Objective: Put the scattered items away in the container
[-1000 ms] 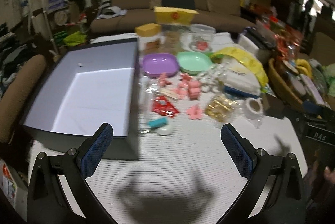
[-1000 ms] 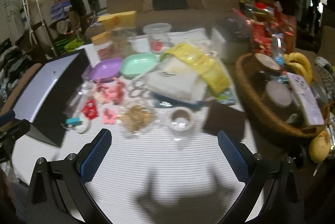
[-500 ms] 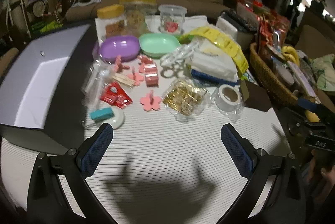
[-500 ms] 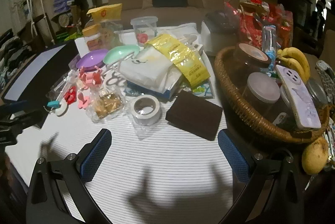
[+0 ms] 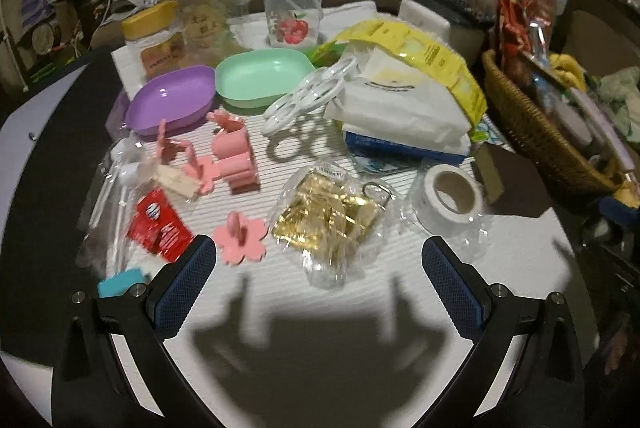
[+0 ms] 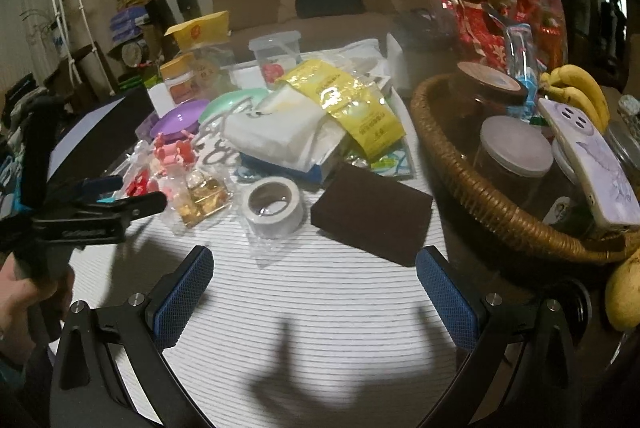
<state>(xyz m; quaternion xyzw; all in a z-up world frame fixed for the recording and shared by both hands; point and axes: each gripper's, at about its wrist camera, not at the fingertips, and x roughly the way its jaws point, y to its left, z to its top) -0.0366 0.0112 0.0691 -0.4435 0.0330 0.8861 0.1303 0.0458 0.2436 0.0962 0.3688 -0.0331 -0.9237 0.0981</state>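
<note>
My left gripper (image 5: 320, 268) is open and empty, just short of a clear bag of gold clips (image 5: 332, 212). A pink flower piece (image 5: 240, 238), a red packet (image 5: 160, 228), pink clips (image 5: 236, 160) and a white tape roll (image 5: 450, 196) lie scattered on the striped mat. The dark box (image 5: 36, 132) stands at the left edge. My right gripper (image 6: 316, 288) is open and empty, short of the tape roll (image 6: 274, 204) and a brown pad (image 6: 372, 212). The left gripper (image 6: 120, 200) shows at the left of the right wrist view.
A purple dish (image 5: 172, 100) and a green dish (image 5: 260, 78) sit behind the clips. White and yellow bags (image 5: 404, 96) pile up in the middle. Jars (image 5: 156, 40) stand at the back. A wicker basket (image 6: 480, 196) with jars and bananas is on the right.
My left gripper has moved right and forward, away from the box and up to the gold clip bag. My right gripper has moved closer to the tape roll and the basket.
</note>
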